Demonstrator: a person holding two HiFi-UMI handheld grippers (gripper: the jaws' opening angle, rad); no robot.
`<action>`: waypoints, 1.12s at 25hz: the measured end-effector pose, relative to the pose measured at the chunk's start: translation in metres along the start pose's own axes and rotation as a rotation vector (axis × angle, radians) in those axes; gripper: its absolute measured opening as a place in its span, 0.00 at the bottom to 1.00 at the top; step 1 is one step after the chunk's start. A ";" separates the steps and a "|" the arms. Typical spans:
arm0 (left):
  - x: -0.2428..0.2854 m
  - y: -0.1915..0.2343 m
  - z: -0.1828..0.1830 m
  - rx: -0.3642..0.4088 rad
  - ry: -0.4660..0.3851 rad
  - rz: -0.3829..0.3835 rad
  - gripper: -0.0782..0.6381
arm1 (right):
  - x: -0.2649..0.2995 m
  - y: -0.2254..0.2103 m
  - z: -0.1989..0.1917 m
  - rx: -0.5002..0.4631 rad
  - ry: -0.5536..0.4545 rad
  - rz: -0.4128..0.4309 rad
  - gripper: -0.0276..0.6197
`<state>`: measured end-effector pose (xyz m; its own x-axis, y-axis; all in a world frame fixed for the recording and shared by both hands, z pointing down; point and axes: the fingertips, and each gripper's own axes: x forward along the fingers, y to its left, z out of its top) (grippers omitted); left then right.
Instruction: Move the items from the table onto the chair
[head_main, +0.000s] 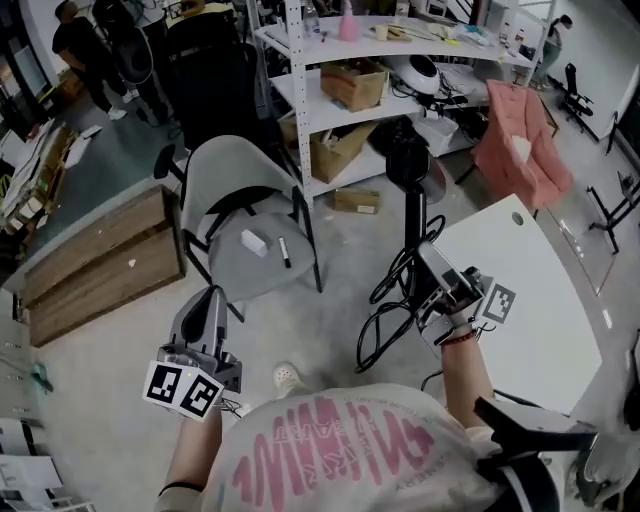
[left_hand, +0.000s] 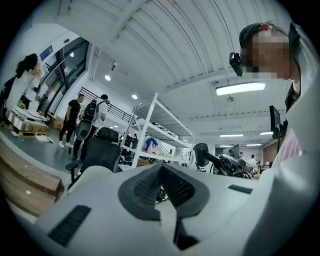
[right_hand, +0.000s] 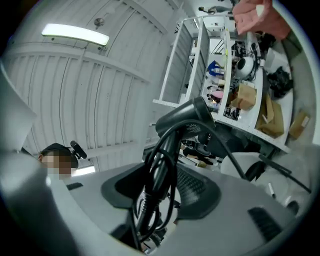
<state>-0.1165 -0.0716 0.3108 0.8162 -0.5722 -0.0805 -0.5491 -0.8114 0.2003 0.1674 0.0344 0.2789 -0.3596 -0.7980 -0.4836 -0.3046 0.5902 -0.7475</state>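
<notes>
- Right gripper, centre right of the head view: jaws clamped on the handle of a black hair dryer. The dryer's head stands above the jaws.
- The cord is partly bunched along the handle inside the grip. The rest hangs in loops below, over bare floor.
- The dryer is in the air between the white table on the right and the grey chair left of centre, touching neither.
- Already on the chair seat: a white block and a black pen, just beside each other.
- The chair's dark right-hand frame stands between the dryer and the seat.
- Left gripper, lower left: pads closed tip to tip with nothing between them, held low over the floor near the chair's front.
- Surroundings:
  - a white shelving unit behind the chair, with cardboard boxes on it
  - a pink cloth at upper right
  - a wooden box on the left
  - a black office chair and people at the top left
- Writing: pink lettering on the person's shirt, which I cannot read from this angle. There is small pale print on the dryer head in the right gripper view, too small to read.
- Only the head view shows the seat contents clearly.
- Only the right gripper view shows the cord wound against the handle.
- The left gripper view adds ceiling lights and the shelving seen from low down.
</notes>
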 end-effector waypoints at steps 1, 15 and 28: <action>-0.005 0.016 0.005 0.010 -0.007 0.024 0.12 | 0.015 -0.008 -0.006 0.008 0.012 0.007 0.35; -0.051 0.196 0.061 0.052 -0.057 0.250 0.12 | 0.196 -0.114 -0.100 0.136 0.162 0.040 0.35; -0.095 0.262 0.043 -0.016 0.033 0.534 0.12 | 0.283 -0.266 -0.192 0.315 0.397 -0.096 0.35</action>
<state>-0.3451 -0.2348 0.3293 0.4288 -0.9009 0.0672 -0.8871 -0.4059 0.2200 -0.0226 -0.3250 0.4290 -0.6686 -0.7033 -0.2416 -0.0940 0.4022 -0.9107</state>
